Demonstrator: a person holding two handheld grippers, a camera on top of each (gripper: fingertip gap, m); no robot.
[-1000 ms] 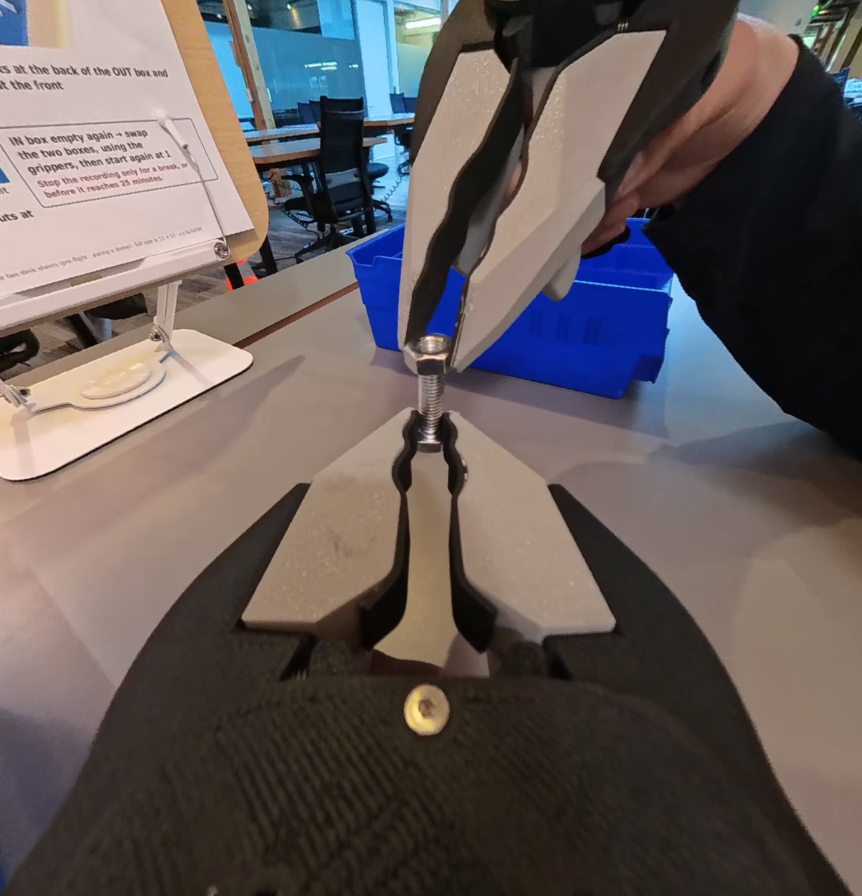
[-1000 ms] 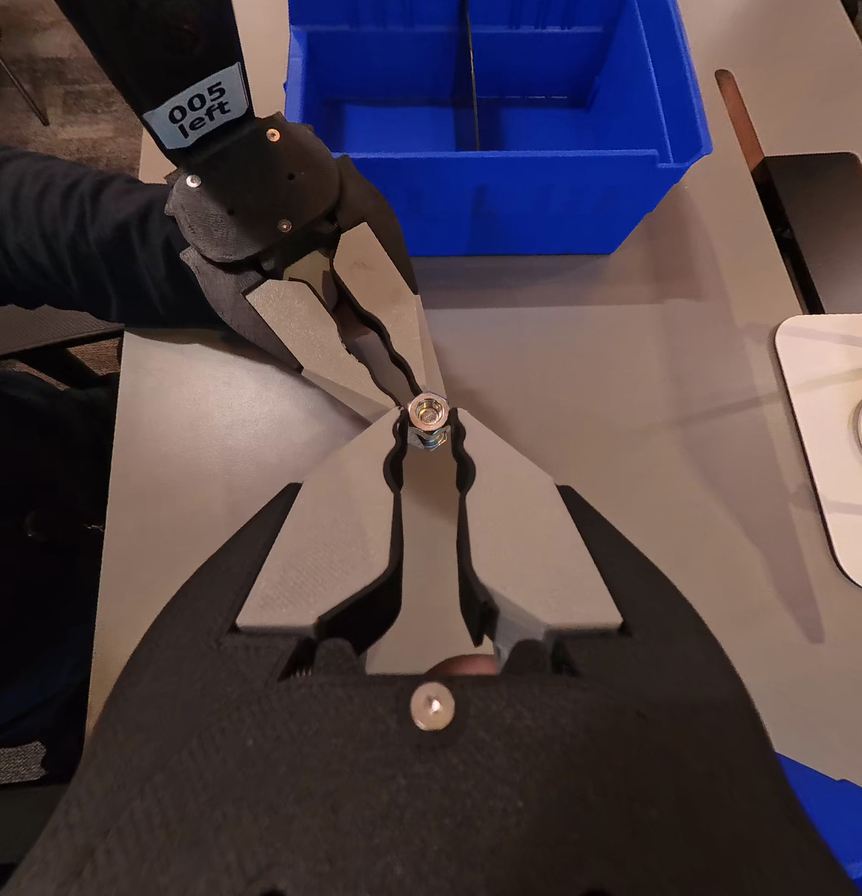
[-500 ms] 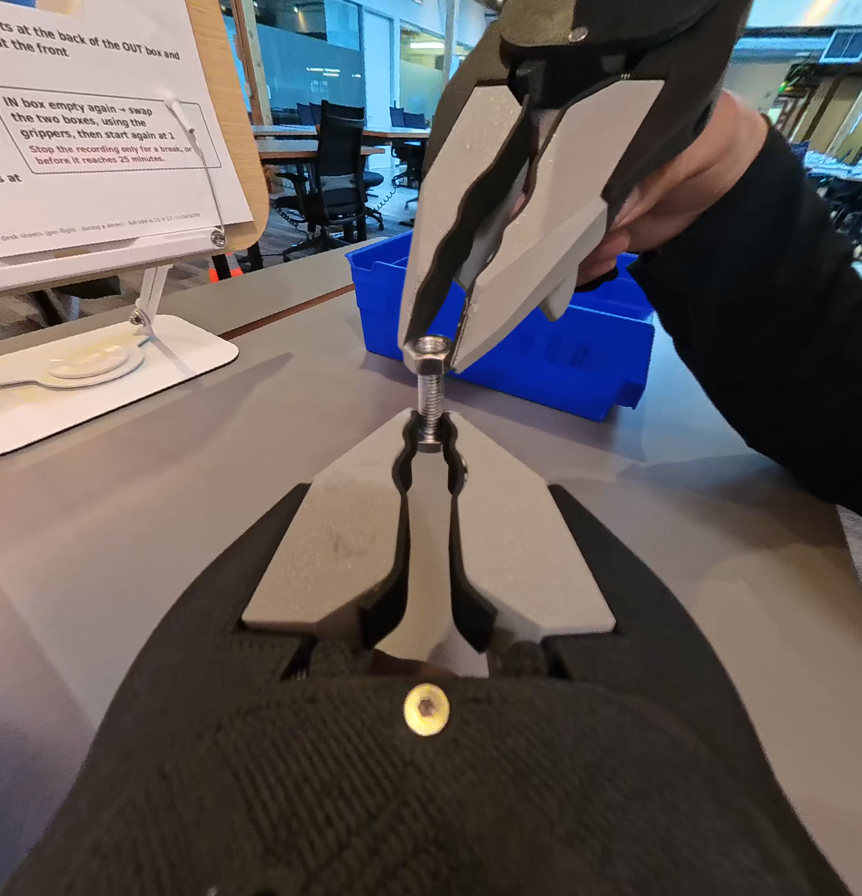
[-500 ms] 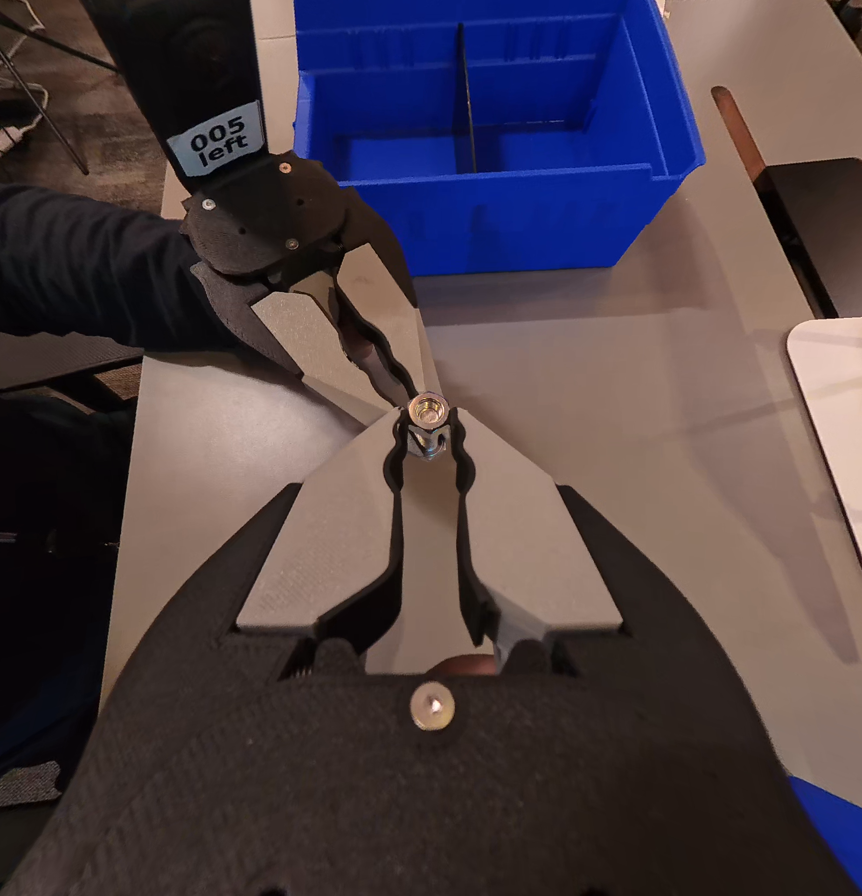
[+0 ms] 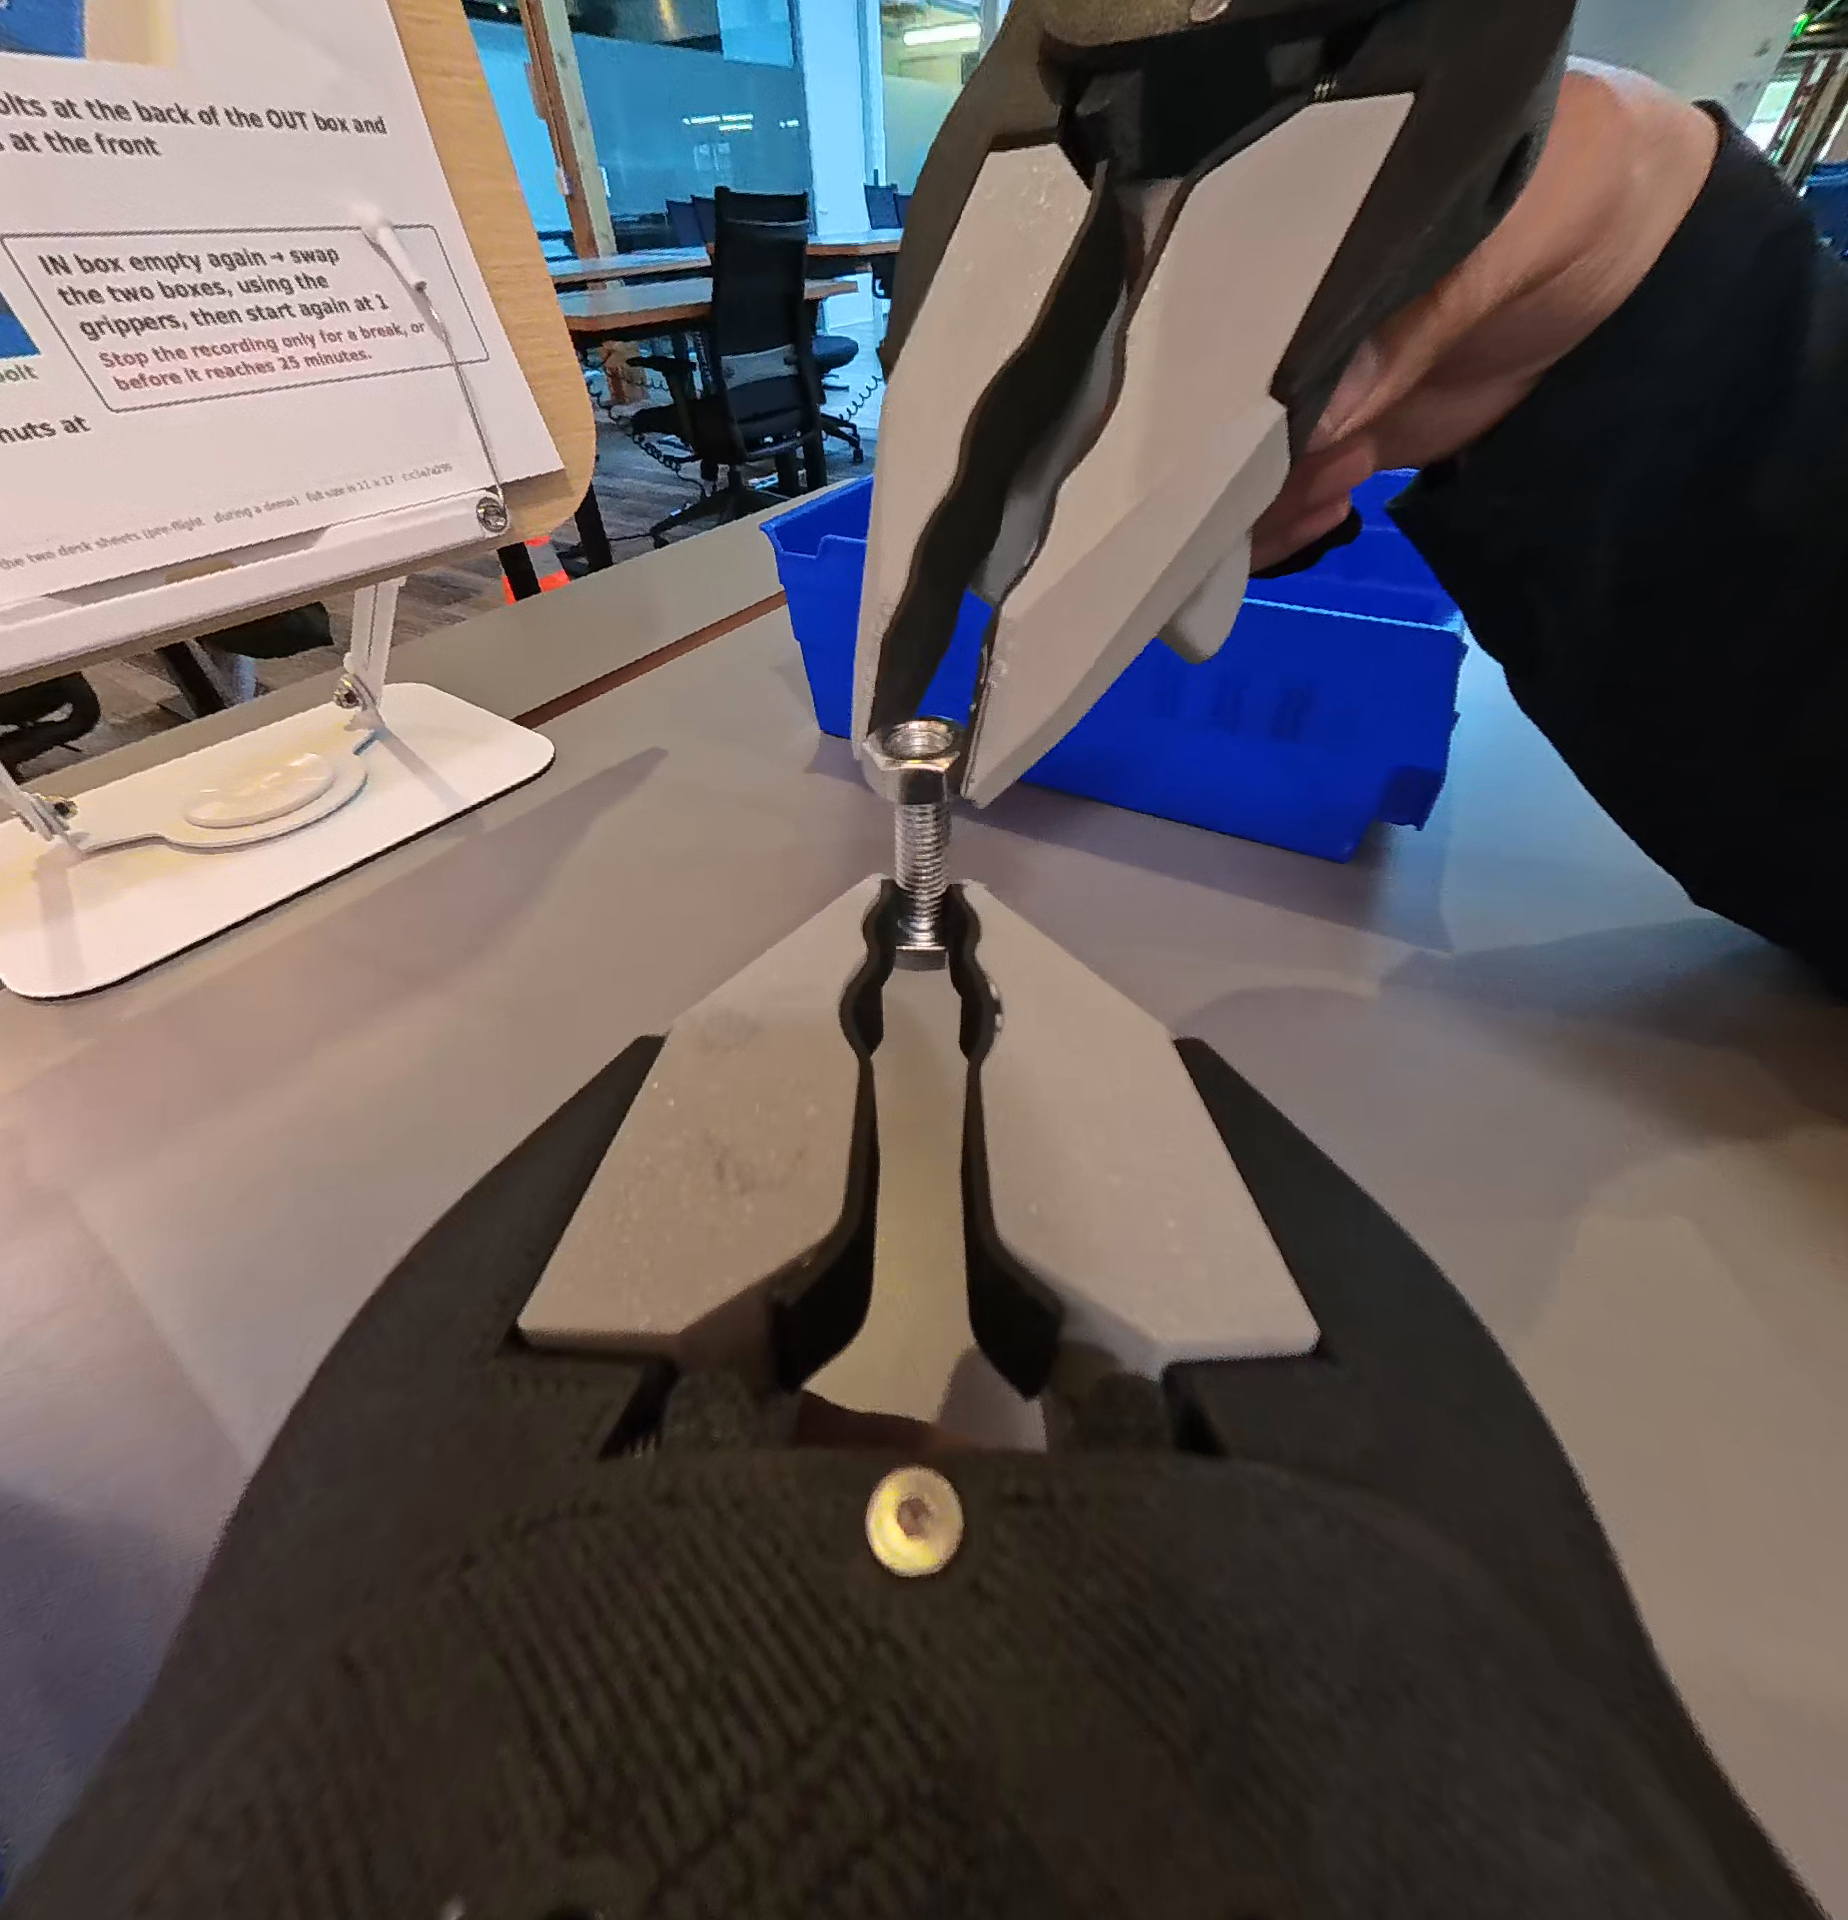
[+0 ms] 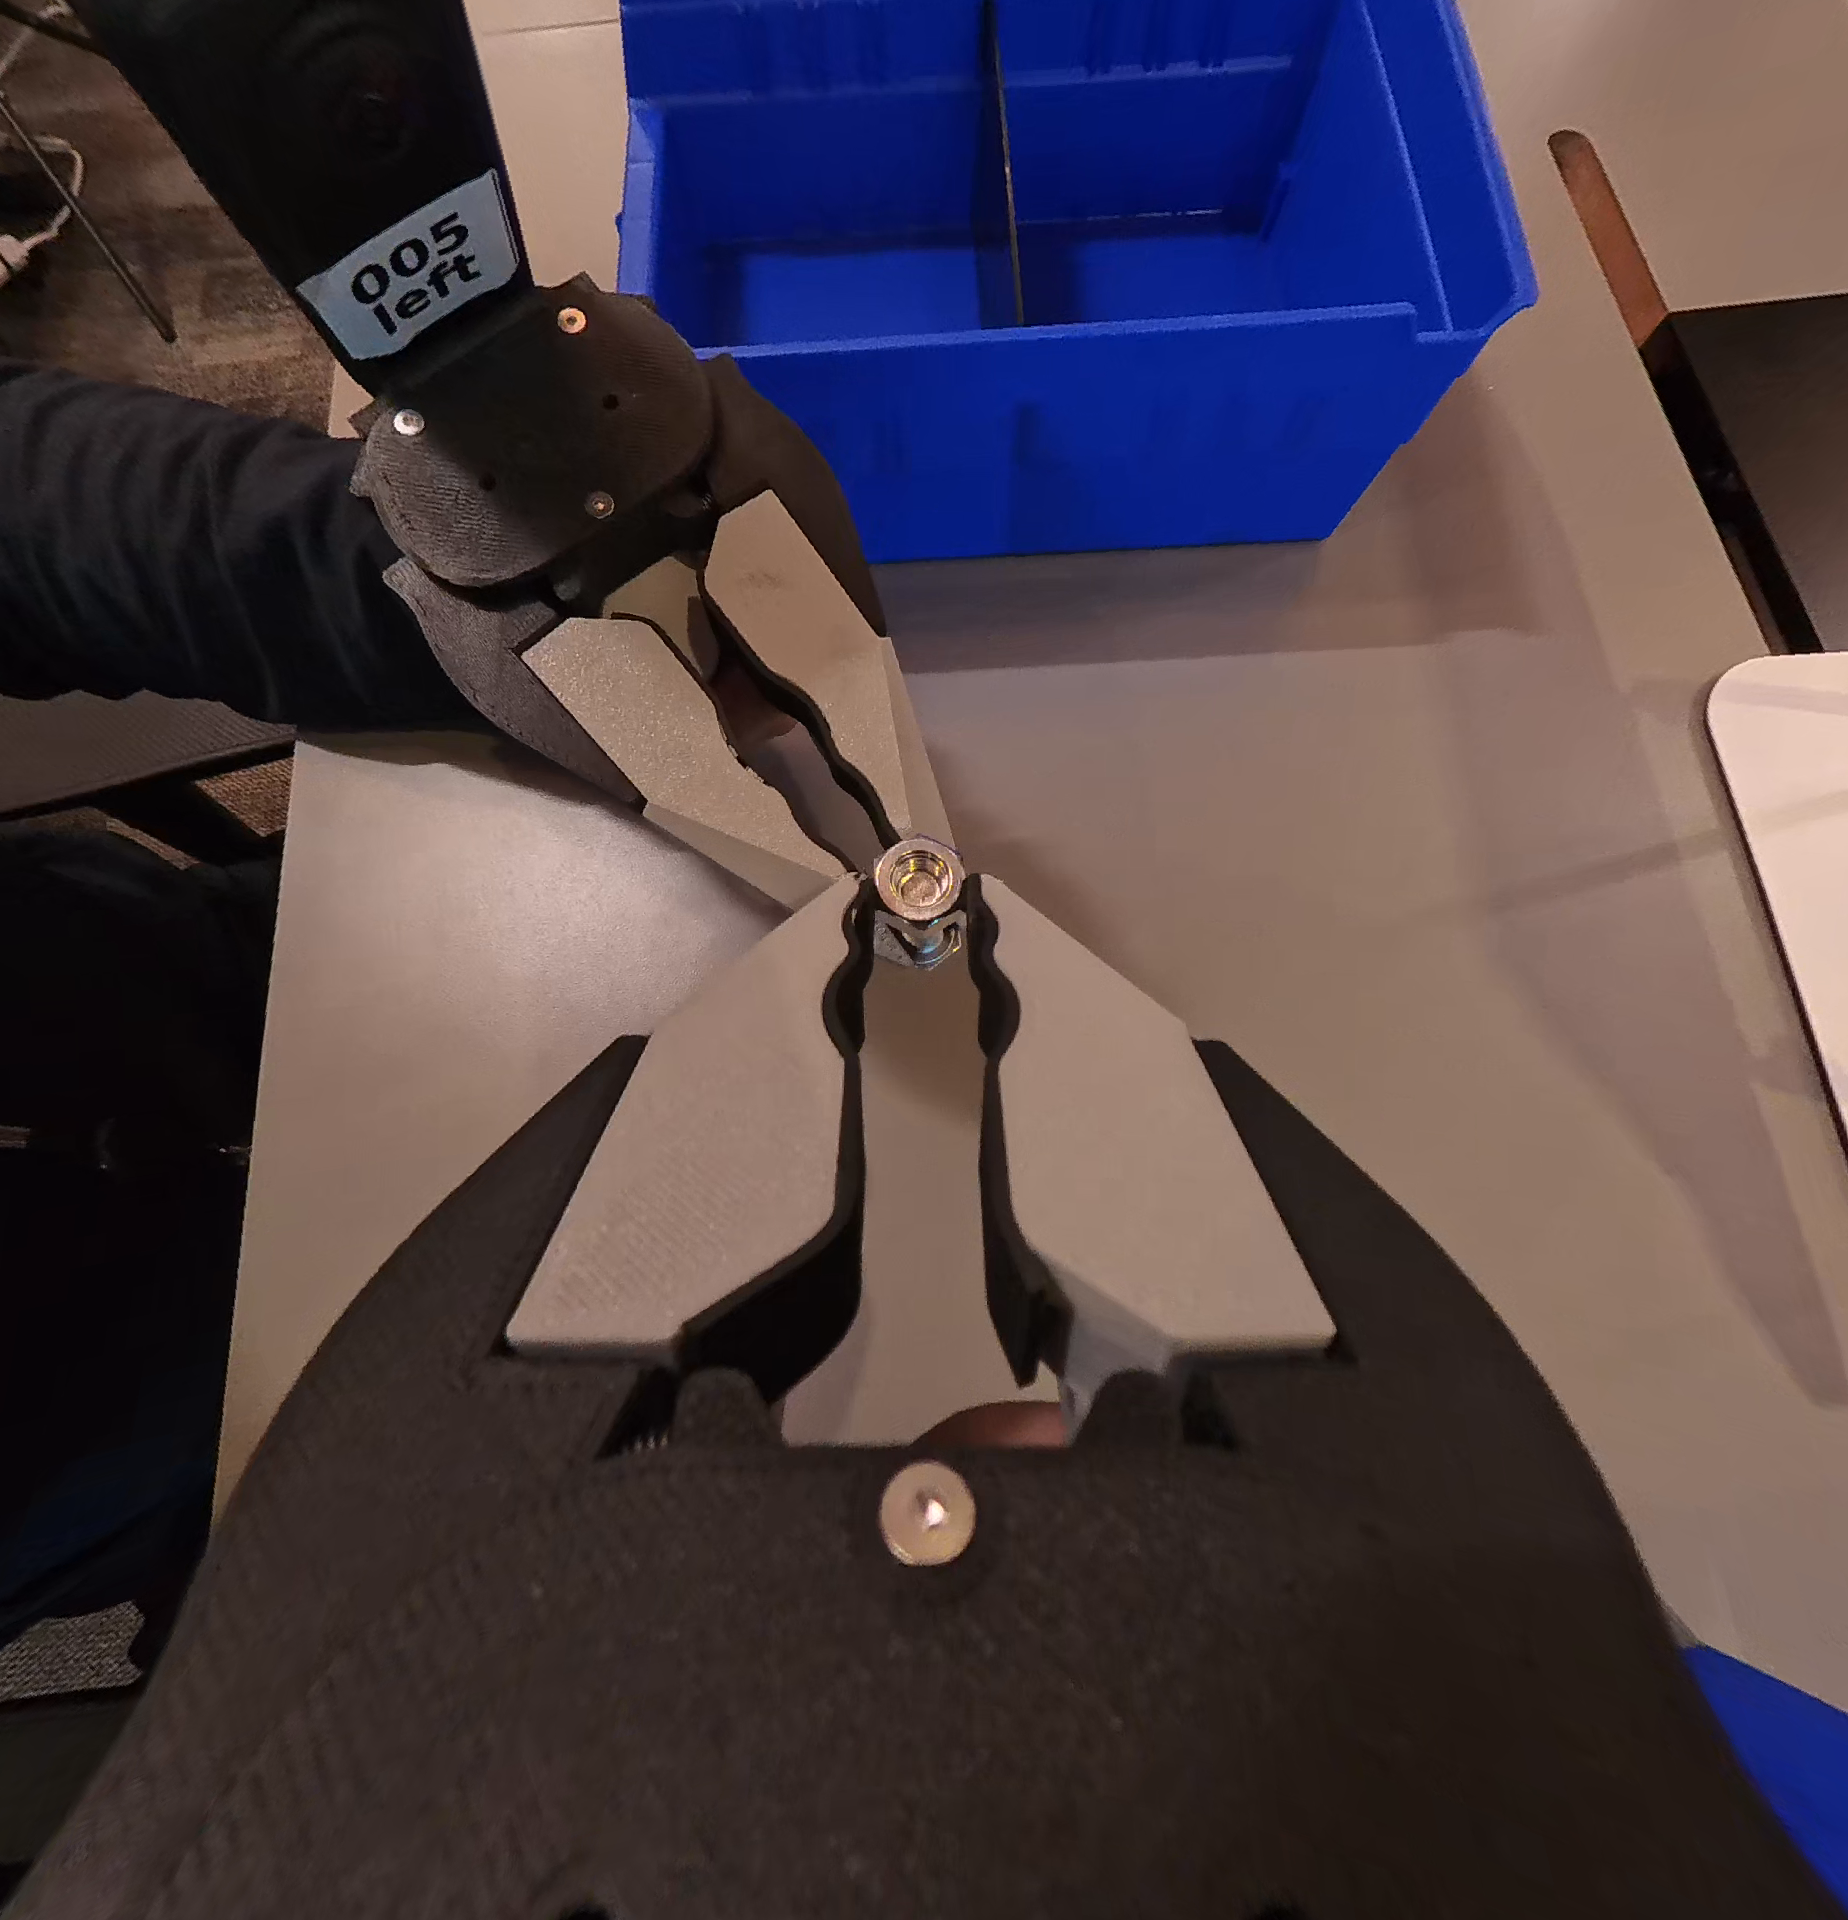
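Left claw (image 5: 918, 914): my tips are pinched tight on the bolt (image 5: 920, 847) at its head end, shaft pointing up.
Right claw (image 6: 915, 904): closed on the nut (image 6: 915, 871) at the bolt's top end; it comes down from above in the left view.
Bolt and nut: held in the air above the grey tabletop (image 5: 380, 1039), near the blue bin (image 6: 1065, 457).
Change: both grips are as they were a second ago; the stand (image 5: 224, 769) sits further right in my left view.
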